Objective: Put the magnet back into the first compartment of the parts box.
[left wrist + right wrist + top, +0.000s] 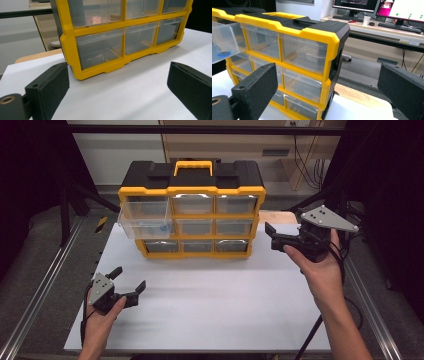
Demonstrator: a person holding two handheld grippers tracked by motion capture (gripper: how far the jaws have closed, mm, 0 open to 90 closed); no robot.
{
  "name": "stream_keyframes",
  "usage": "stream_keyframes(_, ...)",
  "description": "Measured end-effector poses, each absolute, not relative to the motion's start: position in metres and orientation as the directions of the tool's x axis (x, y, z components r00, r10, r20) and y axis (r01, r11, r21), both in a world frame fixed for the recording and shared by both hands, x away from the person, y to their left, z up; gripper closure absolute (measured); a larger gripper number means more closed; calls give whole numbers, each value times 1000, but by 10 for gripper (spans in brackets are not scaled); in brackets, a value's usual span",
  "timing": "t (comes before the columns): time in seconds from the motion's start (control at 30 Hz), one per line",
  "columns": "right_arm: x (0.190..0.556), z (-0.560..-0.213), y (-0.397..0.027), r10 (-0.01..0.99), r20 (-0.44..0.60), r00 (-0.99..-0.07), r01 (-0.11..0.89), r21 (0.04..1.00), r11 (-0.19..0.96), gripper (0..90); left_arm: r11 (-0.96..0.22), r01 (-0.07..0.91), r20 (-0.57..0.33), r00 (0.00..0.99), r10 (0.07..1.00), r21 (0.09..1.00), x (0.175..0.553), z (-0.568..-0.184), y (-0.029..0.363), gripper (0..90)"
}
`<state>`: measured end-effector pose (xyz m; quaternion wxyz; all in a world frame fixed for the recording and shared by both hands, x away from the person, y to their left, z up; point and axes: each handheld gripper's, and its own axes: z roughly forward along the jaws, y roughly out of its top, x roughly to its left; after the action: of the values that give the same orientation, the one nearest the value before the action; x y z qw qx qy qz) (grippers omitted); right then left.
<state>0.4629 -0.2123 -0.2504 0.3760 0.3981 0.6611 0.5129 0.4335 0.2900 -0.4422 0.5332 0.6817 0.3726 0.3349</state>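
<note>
1. At the far middle of the white table top (200,300) stood the yellow-framed plastic organiser cabinet with black lid and yellow carry handle (192,210), upright with its drawer fronts facing the person.
2. Its top-left clear plastic drawer (145,217) was pulled well out past the frame; a small blue ring-shaped part (223,54) lay inside. Judged: left out so it could be reached.
3. Other drawers sat flush: translucent, glossy, rectangular, three columns by three rows.
4. Left gripper (129,283) hovered low over the table, near the person's edge, well apart from the cabinet; jaws spread wide, nothing between them.
5. Right gripper (270,236) was held just beside the cabinet's right end, not touching; jaws wide apart, empty. Judged: placed to steady the case.
6. Jaw pads were matte black, flat and blocky.
</note>
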Motion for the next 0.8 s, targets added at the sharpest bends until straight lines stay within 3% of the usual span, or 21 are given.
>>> stream_keyframes(0.8,454,-275,-224,926,-83,-367,162,975,152,33,-147,153,54,493,868,977,433,-443,291,37)
